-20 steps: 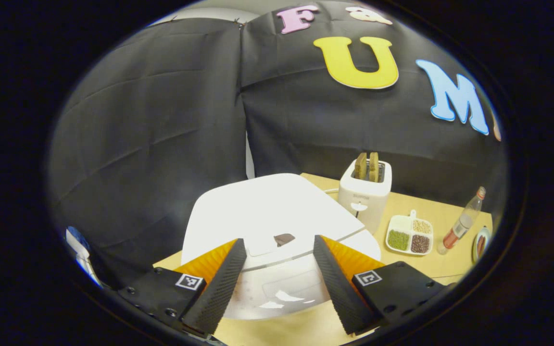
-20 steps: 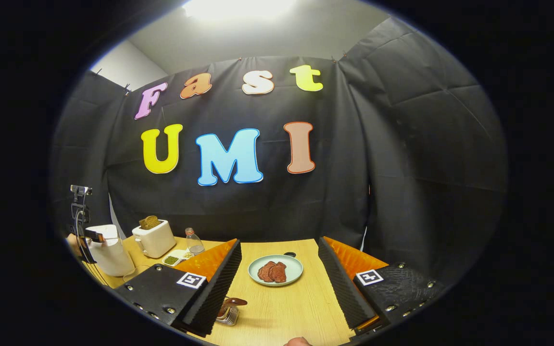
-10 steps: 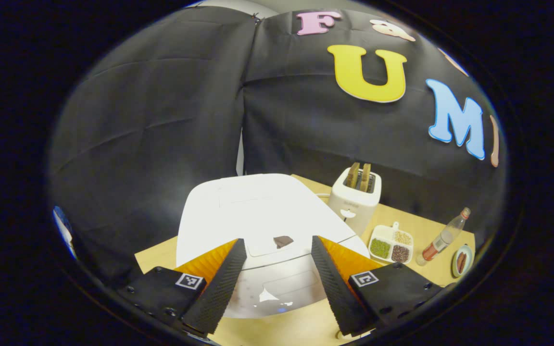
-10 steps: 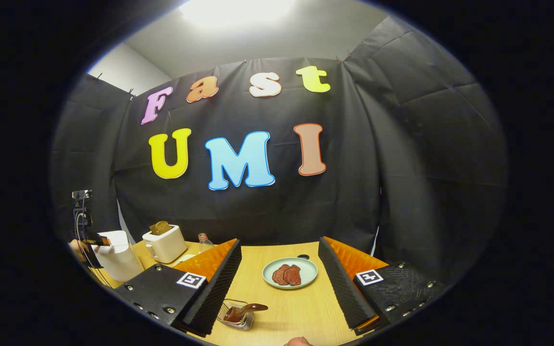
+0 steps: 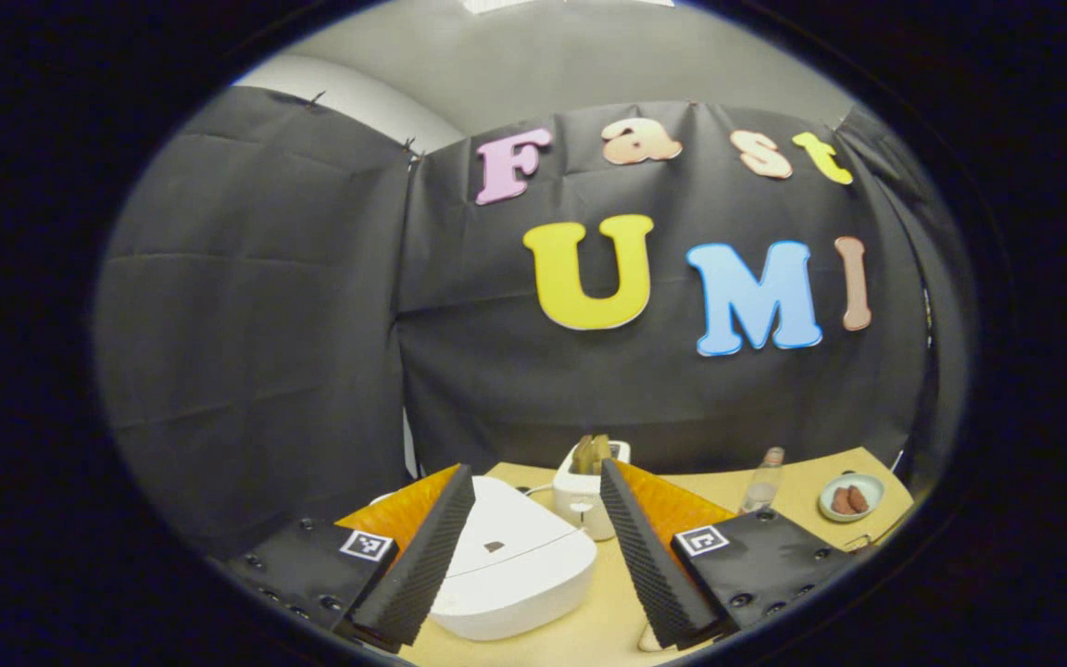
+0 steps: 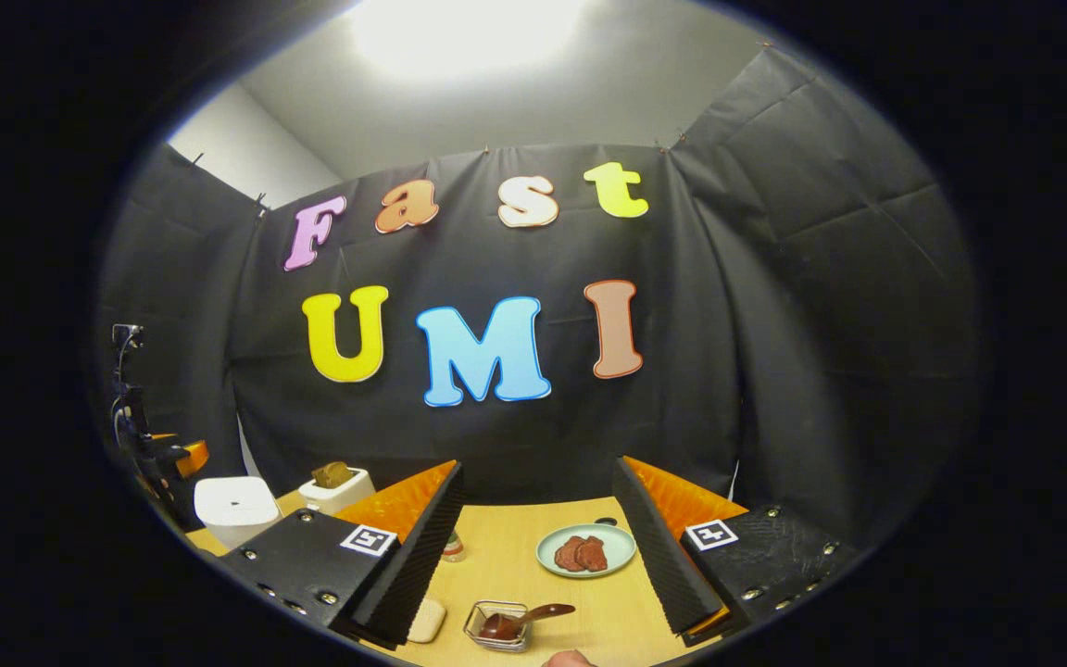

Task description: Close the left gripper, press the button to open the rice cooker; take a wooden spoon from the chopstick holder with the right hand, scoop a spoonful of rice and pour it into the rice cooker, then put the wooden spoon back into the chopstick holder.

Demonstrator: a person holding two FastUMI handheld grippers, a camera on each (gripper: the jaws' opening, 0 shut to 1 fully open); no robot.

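The white rice cooker (image 5: 510, 574) stands with its lid down, the small dark button (image 5: 494, 547) on top. My left gripper (image 5: 533, 468) hovers open, back from the cooker and above it, touching nothing. The cooker (image 6: 235, 508) sits far left in the right gripper view, with the left gripper's orange part (image 6: 172, 459) beside it. The wire chopstick holder (image 6: 496, 628) stands near the front edge, and a dark wooden spoon (image 6: 533, 613) leans out of it. My right gripper (image 6: 538, 466) is open above and behind the holder, empty.
A white toaster (image 5: 584, 486) with bread stands behind the cooker, a bottle (image 5: 760, 482) to its right. A green plate (image 6: 619, 547) of meat slices lies mid-table. A small beige block (image 6: 425, 619) lies left of the holder. A hand's edge (image 6: 571, 660) shows at the bottom.
The left gripper has drawn back and up from the cooker, which now looks much smaller. The right gripper has also pulled back, bringing the holder and spoon fully into view. Both stay open.
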